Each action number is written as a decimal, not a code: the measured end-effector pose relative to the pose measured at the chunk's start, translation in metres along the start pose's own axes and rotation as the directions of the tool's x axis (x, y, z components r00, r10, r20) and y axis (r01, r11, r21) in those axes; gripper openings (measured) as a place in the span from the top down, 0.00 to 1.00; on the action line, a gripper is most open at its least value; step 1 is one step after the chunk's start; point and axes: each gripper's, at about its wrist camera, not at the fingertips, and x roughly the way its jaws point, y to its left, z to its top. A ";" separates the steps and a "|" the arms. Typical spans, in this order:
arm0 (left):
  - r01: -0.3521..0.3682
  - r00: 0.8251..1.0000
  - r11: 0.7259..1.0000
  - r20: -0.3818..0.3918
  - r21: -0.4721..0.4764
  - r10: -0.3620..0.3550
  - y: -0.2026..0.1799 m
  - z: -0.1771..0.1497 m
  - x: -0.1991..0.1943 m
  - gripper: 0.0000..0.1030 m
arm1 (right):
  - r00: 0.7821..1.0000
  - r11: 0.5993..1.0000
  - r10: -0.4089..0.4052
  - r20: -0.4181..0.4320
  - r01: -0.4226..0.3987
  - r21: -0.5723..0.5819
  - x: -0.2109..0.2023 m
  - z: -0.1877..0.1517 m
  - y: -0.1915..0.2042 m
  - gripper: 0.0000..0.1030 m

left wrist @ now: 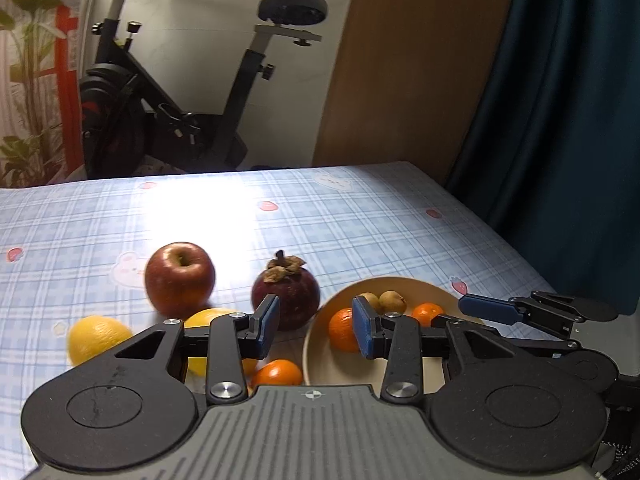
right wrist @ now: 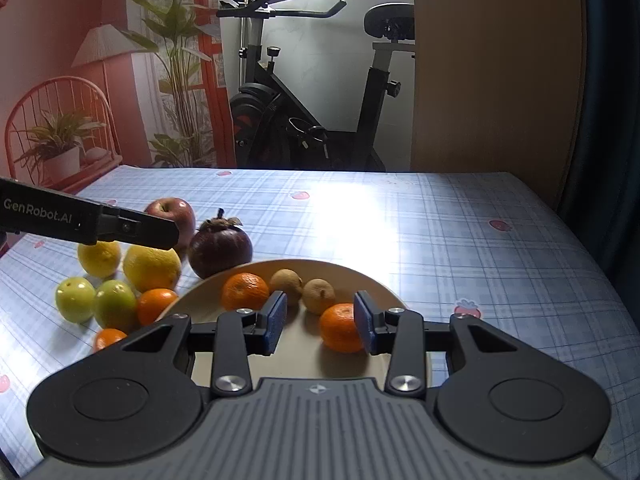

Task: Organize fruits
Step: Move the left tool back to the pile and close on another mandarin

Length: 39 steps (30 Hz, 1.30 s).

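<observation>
A cream bowl (right wrist: 304, 265) holds two small oranges (right wrist: 245, 291) and two brown longans (right wrist: 318, 296). My right gripper (right wrist: 318, 322) hovers open over the bowl, its right pad beside the nearer orange (right wrist: 340, 328) without squeezing it. My left gripper (left wrist: 316, 326) is open and empty, above the bowl's left rim (left wrist: 400, 280) and the mangosteen (left wrist: 286, 300). On the cloth left of the bowl lie a red apple (left wrist: 180, 280), two lemons (right wrist: 151, 268), two green fruits (right wrist: 115, 304) and two small oranges (right wrist: 156, 304). A finger (right wrist: 140, 232) of the left gripper crosses in front of the apple.
The table wears a blue plaid cloth (right wrist: 440, 240); its right and far edges are close. An exercise bike (right wrist: 304, 112), plants and a wooden panel stand behind the table, and a dark curtain (left wrist: 560, 100) hangs at the right.
</observation>
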 end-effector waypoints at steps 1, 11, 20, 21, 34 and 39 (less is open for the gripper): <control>-0.018 1.000 1.000 0.010 -0.006 0.018 0.005 -0.002 -0.008 0.59 | 1.000 1.000 0.018 0.005 -0.018 0.010 -0.002 0.001 0.004 0.61; -0.174 0.984 0.984 0.025 -0.047 0.176 0.053 -0.020 -0.067 0.59 | 0.988 0.989 0.150 -0.036 -0.150 0.012 0.009 -0.004 0.056 0.61; -0.197 0.980 0.976 0.021 -0.096 0.199 0.071 -0.029 -0.082 0.59 | 0.971 0.972 0.215 -0.101 -0.223 -0.079 0.022 -0.012 0.098 0.61; -0.197 0.979 0.975 0.022 -0.100 0.200 0.070 -0.029 -0.081 0.59 | 0.969 0.968 0.223 -0.109 -0.233 -0.092 0.023 -0.013 0.102 0.61; -0.190 0.981 0.975 0.009 -0.112 0.193 0.073 -0.039 -0.074 0.59 | 0.960 0.949 0.227 -0.161 -0.256 -0.185 0.038 -0.025 0.123 0.59; -0.185 0.983 0.976 0.001 -0.118 0.186 0.074 -0.041 -0.074 0.59 | 0.964 0.951 0.205 -0.168 -0.237 -0.200 0.043 -0.026 0.124 0.58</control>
